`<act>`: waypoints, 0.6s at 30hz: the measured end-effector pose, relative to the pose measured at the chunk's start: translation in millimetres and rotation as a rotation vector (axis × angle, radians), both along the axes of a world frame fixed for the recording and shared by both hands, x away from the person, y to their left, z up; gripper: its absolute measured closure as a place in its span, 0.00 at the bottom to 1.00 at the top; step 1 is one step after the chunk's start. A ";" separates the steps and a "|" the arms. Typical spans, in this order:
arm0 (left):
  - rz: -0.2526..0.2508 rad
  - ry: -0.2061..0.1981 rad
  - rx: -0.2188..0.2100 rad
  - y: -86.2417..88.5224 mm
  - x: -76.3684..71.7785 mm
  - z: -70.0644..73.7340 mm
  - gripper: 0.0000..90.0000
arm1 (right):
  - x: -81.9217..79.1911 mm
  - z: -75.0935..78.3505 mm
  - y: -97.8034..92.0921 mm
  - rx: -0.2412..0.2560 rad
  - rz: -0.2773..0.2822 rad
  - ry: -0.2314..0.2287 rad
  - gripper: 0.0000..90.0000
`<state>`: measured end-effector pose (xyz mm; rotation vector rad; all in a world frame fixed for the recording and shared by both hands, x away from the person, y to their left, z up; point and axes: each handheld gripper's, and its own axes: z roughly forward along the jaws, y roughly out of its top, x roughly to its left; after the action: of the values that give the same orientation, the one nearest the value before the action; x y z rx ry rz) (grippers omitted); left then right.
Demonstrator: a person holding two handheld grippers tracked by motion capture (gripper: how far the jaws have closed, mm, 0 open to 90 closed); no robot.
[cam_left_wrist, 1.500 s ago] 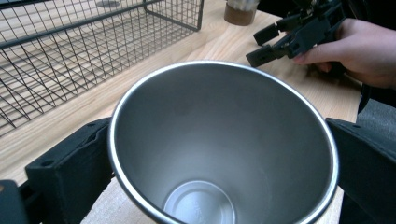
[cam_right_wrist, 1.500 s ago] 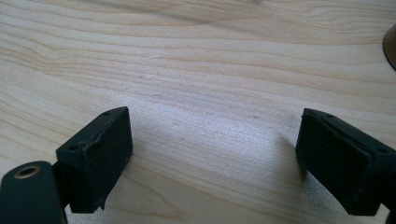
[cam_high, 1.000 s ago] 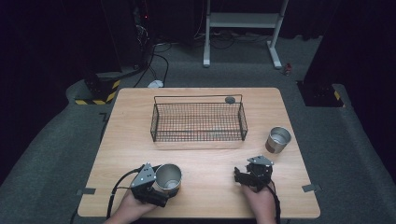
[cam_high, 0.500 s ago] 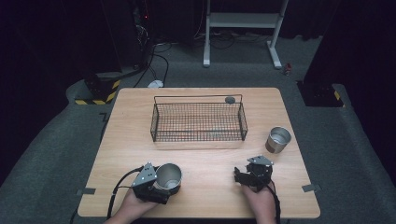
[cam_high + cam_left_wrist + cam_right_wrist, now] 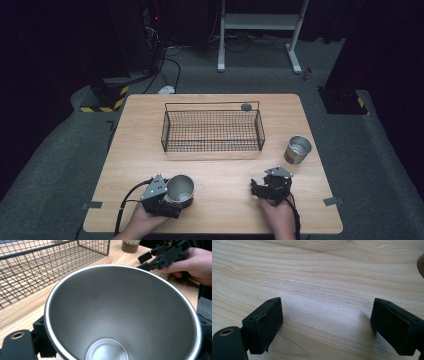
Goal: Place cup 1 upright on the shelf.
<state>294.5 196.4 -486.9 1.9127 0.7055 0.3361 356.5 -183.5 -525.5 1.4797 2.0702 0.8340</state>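
Observation:
A steel cup (image 5: 181,186) stands upright near the table's front left, and my left gripper (image 5: 175,199) is shut on it. In the left gripper view the cup's empty inside (image 5: 120,315) lies between the two black jaws. My right gripper (image 5: 260,186) rests low over the table at the front right, open, with bare wood between its fingers (image 5: 264,322). A second steel cup (image 5: 298,150) stands apart, behind and to the right of the right gripper. A black wire basket (image 5: 212,131) sits in the middle of the table.
A small dark round object (image 5: 246,106) lies behind the basket's far right corner. The light wooden table (image 5: 225,170) has bare room between the two grippers. In the left gripper view, the basket (image 5: 37,267) is at the left and the person's hand holds the right gripper (image 5: 162,255).

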 end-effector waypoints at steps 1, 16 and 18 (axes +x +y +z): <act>0.000 0.000 0.000 0.0 0.0 0.0 0.13 | -0.1 0.0 0.1 0.001 -0.001 0.001 0.12; 0.031 -0.022 -0.013 6.7 2.5 2.9 0.14 | 0.0 0.0 0.0 0.000 0.000 0.000 0.12; 0.037 -0.025 -0.016 7.6 2.7 4.0 0.14 | -0.1 0.0 0.0 0.000 0.000 0.000 0.12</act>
<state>297.2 204.0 -482.9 1.8790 0.7259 0.3759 356.4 -183.5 -525.5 1.4796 2.0700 0.8334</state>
